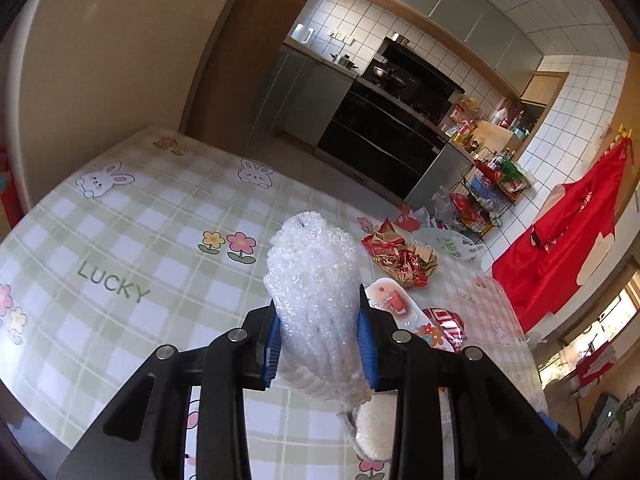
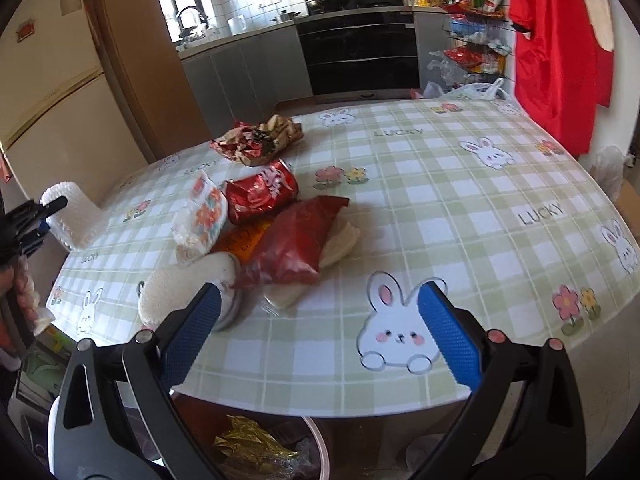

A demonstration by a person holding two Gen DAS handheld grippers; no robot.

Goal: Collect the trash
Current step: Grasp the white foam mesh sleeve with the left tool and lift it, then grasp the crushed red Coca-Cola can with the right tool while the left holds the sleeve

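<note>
My left gripper (image 1: 320, 304) is shut on a wad of clear bubble wrap (image 1: 314, 276) and holds it above the table; the same wad shows in the right wrist view (image 2: 76, 218) at the far left, off the table's edge. My right gripper (image 2: 320, 300) is open and empty, low over the table's near edge. A pile of trash lies ahead of it: a red bag (image 2: 292, 240), a red crumpled can wrapper (image 2: 260, 196), a flowered plastic packet (image 2: 202, 216), a white round pad (image 2: 188, 284) and crumpled red-gold wrappers (image 2: 256, 140).
The table (image 2: 460, 208) has a green checked cloth with rabbits. Below its near edge is a bin (image 2: 320, 452) holding a gold wrapper (image 2: 252, 444). A red apron (image 2: 552, 48) hangs at the right. Kitchen counters and an oven (image 2: 356, 48) stand behind.
</note>
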